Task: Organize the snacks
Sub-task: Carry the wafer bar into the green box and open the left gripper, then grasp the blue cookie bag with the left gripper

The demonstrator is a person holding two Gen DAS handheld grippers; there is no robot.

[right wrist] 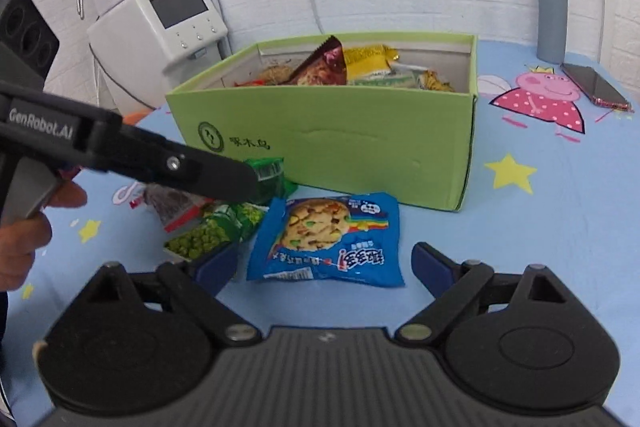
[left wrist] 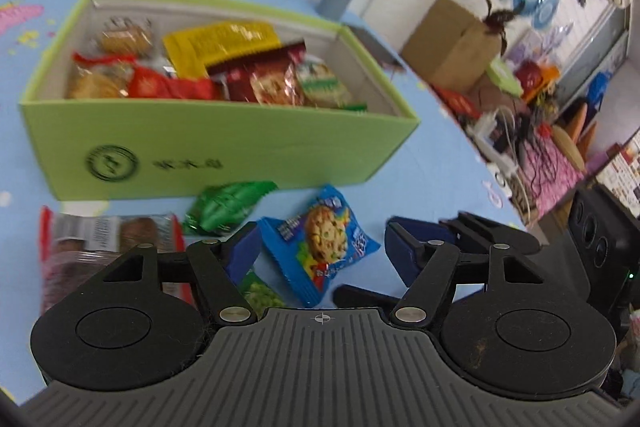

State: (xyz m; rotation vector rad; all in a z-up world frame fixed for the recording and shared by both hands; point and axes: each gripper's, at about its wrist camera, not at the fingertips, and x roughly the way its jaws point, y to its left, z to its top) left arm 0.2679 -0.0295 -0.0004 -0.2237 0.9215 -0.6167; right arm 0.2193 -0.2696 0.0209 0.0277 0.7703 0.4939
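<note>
A green cardboard box (left wrist: 224, 151) (right wrist: 340, 135) holds several snack packets. In front of it on the blue table lie a blue cookie packet (left wrist: 320, 247) (right wrist: 328, 239), a green packet (left wrist: 224, 207) (right wrist: 272, 175), a green-pea packet (right wrist: 212, 231) (left wrist: 262, 293) and a red-edged packet (left wrist: 108, 239) (right wrist: 176, 205). My left gripper (left wrist: 320, 255) is open, its fingers on either side of the blue cookie packet from above. My right gripper (right wrist: 326, 267) is open, low over the table, with the cookie packet between and just beyond its fingers. The left gripper's body (right wrist: 132, 155) shows in the right wrist view.
A grey cylinder (right wrist: 552, 15) and a phone (right wrist: 596, 87) stand at the table's back right. A white appliance (right wrist: 160, 23) stands beyond the left edge. A brown carton (left wrist: 452, 43) and clutter lie beyond the table's edge in the left wrist view.
</note>
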